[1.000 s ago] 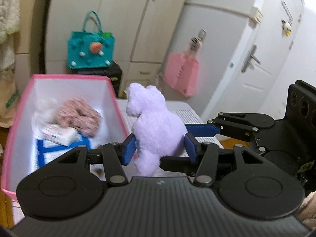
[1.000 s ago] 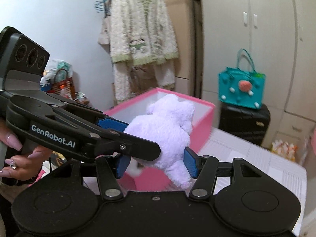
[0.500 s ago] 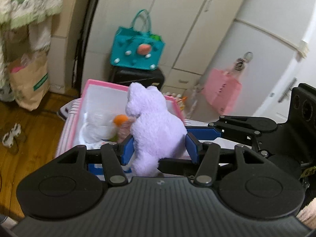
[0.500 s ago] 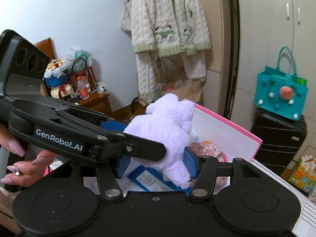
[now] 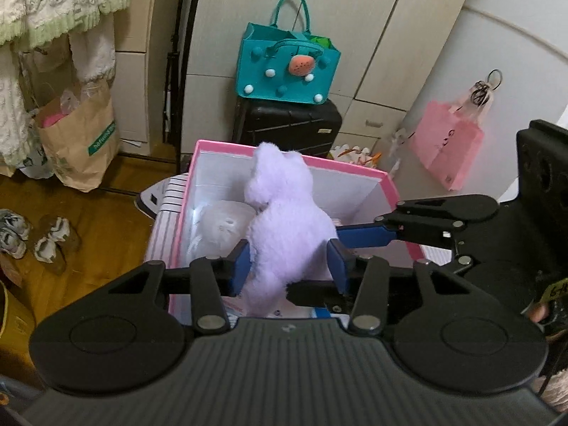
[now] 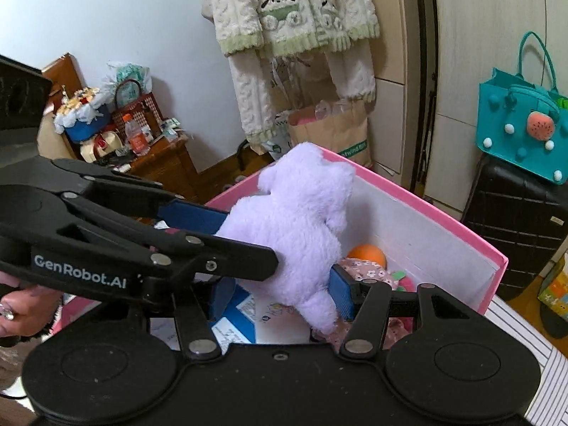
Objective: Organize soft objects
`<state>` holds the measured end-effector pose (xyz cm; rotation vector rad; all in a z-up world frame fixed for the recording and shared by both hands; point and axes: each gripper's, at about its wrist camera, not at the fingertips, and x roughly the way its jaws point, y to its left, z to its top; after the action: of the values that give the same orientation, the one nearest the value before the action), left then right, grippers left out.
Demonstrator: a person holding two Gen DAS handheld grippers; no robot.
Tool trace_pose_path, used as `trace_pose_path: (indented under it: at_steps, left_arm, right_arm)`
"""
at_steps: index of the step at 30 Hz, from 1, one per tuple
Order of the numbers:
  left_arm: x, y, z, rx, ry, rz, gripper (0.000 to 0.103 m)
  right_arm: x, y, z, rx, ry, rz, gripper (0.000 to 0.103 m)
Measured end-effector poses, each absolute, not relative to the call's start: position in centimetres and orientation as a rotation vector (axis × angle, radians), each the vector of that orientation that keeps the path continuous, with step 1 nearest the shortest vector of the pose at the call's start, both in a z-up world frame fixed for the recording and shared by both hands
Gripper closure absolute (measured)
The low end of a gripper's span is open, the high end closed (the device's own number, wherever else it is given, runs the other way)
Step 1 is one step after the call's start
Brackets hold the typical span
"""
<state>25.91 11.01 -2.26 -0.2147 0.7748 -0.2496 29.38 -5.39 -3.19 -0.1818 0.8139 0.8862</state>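
I hold the fluffy lilac plush animal (image 5: 287, 234) with both tongs at once, above the pink-rimmed white cardboard box (image 5: 355, 172) at the middle of both views. My left tongs (image 5: 289, 264) pinch the toy's lower body between their blue pads; those jaws have just been closing further on the plush. My right tongs (image 6: 284, 293) pinch the same toy too, the right-hand pad (image 6: 342, 293) pressed into its fur, the left-hand pad partly hidden behind my other tool.

In the right wrist view, the left tool crosses the lower left of the frame, and its black arm reads "GenRobot.AI" in white letters. My hand (image 6: 25, 310) grips it at the left edge.

Inside the box lie an orange ball (image 6: 367, 254), a pink floral fabric piece (image 6: 369, 271) and a blue-and-white printed sheet (image 6: 245, 314) whose small writing I cannot read. At the frame's top centre, a brown paper bag (image 6: 337, 131) shows a green band with lettering too small to make out.
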Motion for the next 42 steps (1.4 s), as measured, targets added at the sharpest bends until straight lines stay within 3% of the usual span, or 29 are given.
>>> trace_pose_path:
  at_steps: [8,11,13,18,31,42]
  left_arm:
    - [25.7,11.1,-2.7,-0.136,0.743,-0.153,0.057]
    - [24.8,11.3,-2.3,-0.131,0.718,-0.140,0.057]
    - [24.1,11.4,-2.1,-0.132,0.701,-0.128,0.057]
    - [22.2,11.1,-1.6,-0.122,0.690,-0.126,0.057]
    - [15.8,8.2,1.3,-0.023,0.653,-0.131,0.031]
    - [9.6,5.6,4.1,0.009,0.609,-0.187,0.027]
  right_arm:
    - [30.1,-5.0,-4.3,-0.210,0.855,0.869,0.038]
    - [28.8,-5.3,-3.9,-0.240,0.821,0.894,0.038]
    - [27.8,-5.9,-3.3,-0.245,0.786,0.901,0.031]
    - [25.9,-7.8,-1.7,-0.218,0.736,0.873,0.031]
    - [18.5,-12.7,2.0,-0.178,0.636,0.819,0.031]
    - [10.7,-16.3,5.3,-0.201,0.529,0.762,0.023]
